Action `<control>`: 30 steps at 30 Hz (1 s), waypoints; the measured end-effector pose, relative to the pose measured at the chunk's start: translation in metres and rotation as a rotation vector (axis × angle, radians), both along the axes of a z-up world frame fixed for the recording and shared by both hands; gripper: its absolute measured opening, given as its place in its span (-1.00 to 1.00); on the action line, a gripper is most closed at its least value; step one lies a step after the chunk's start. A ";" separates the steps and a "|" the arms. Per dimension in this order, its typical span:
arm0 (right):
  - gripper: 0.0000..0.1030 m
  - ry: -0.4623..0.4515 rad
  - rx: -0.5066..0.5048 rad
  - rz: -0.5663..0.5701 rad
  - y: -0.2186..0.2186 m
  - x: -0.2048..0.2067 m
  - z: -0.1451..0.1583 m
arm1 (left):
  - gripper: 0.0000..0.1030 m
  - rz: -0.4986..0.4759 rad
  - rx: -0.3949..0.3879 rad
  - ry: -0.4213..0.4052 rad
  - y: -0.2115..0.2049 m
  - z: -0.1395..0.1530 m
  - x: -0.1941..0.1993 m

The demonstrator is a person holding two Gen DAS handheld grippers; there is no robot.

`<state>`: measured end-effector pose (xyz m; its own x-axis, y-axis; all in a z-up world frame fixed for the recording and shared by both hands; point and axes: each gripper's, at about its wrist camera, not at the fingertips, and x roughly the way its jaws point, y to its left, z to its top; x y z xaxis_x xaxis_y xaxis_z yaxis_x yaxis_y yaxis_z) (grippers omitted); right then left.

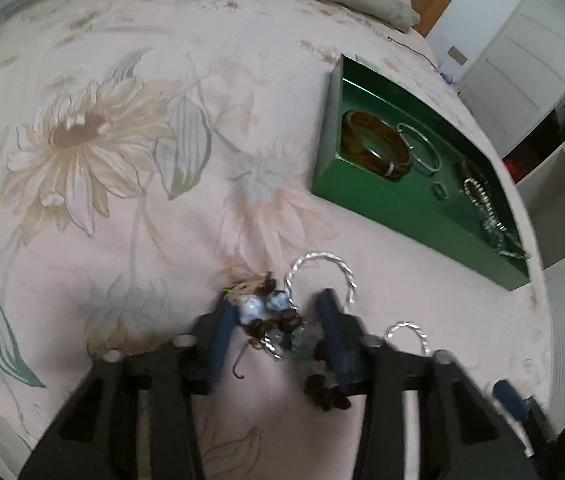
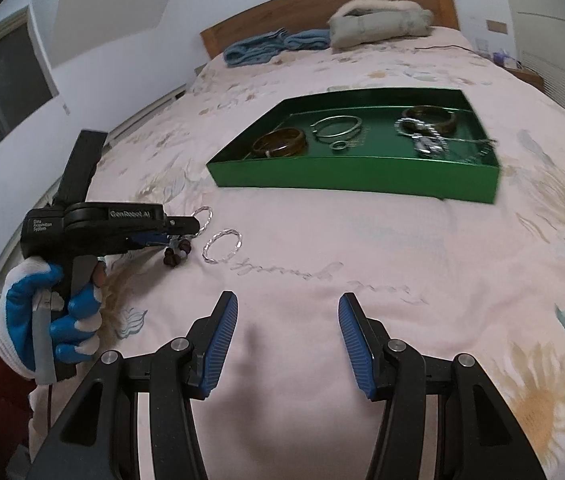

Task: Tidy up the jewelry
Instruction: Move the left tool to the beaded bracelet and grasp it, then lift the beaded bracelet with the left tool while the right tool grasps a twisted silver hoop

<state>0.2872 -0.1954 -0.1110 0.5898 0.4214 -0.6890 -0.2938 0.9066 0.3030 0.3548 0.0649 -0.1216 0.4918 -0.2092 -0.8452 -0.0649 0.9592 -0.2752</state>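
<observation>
A beaded bracelet (image 1: 278, 320) of dark brown and blue-white beads lies on the pink flowered bedspread. My left gripper (image 1: 276, 298) points down at it and is shut on the beads, the pads against both sides. In the right wrist view the beaded bracelet (image 2: 176, 256) hangs just under the left gripper (image 2: 186, 232). Two twisted silver bangles (image 1: 322, 264) (image 1: 406, 332) lie right beside the beads. My right gripper (image 2: 287, 298) hovers open over bare bedspread, nothing between its fingers. The green tray (image 2: 342, 176) holds a brown bangle (image 2: 280, 144), a thin silver bangle (image 2: 336, 126) and a silver chain (image 2: 426, 136).
A gloved hand (image 2: 42, 312) holds the left gripper at the bed's left side. A folded grey garment (image 2: 378, 24) and a blue towel (image 2: 274, 46) lie by the wooden headboard. The tray (image 1: 362, 200) sits close to the bed's right edge, with white shelves (image 1: 554, 200) beyond.
</observation>
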 end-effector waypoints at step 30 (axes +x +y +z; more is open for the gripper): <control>-0.89 0.008 -0.169 0.132 0.071 0.058 -0.010 | -0.69 -0.096 0.114 -0.152 0.010 0.039 -0.016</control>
<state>0.3457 -0.1244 -0.1207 0.5314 0.3727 -0.7607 -0.4113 0.8986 0.1530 0.3391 0.0744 -0.0827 0.5977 -0.1685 -0.7838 0.0618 0.9844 -0.1644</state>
